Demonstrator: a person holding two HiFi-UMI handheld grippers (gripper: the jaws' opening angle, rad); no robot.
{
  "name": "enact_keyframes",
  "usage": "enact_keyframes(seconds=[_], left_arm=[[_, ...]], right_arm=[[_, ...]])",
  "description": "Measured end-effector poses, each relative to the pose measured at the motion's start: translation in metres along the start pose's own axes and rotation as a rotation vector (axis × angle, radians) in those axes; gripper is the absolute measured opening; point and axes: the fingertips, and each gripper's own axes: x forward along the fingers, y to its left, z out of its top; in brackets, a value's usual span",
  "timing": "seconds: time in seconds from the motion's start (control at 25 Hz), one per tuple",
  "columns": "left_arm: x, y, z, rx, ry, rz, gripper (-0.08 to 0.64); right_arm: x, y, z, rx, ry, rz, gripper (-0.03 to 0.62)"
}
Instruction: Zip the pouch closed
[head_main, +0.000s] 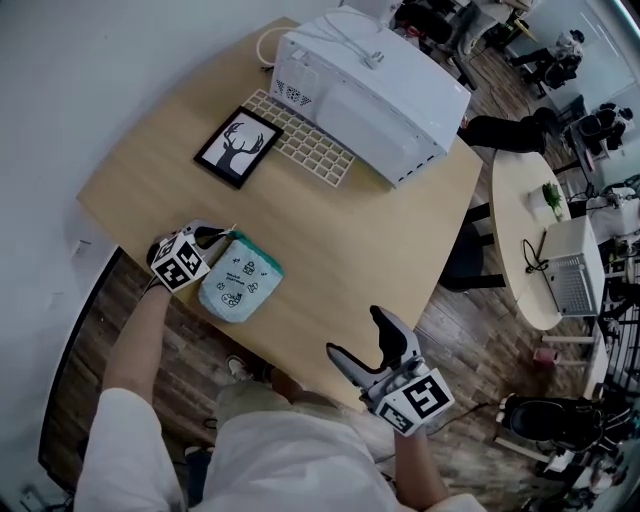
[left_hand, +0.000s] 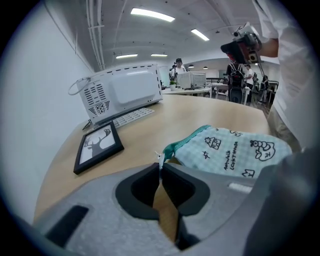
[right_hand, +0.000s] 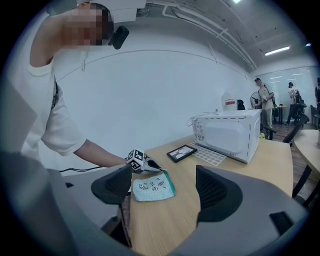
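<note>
Jaws of the left gripper (left_hand: 160, 169) pinched together on the small white zipper pull (left_hand: 158, 159) at the teal-edged corner of the pale mint checked fabric pouch (left_hand: 235, 150) — only at the very tips, by the look of it. Jaws of the right gripper (right_hand: 165, 192) wide apart, nothing between them, well away from the pouch at the lower right of the head view. Pouch flat near the left edge of the light wooden desk (head_main: 350, 230), pinned by nothing.

Likely trouble: dragging the whole pouch along instead of running the slider, for want of a hold on the far end; slipping off so slight a tab under a sharp tug; catching loose fabric in the zip.

Left forearm reaching in from the lower left, gripper tipped down toward the desk. Right arm bent close to the body, gripper held off the desk's near edge — angled slightly down.
</note>
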Motion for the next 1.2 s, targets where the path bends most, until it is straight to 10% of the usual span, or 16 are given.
enact_keyframes(seconds=[1.2], left_arm=[[-0.253,-0.133,0.194,0.275,-0.576,0.004,0.028]], right_arm=[[0.030,0.111,0.083,-0.416,-0.092,0.345,0.265]])
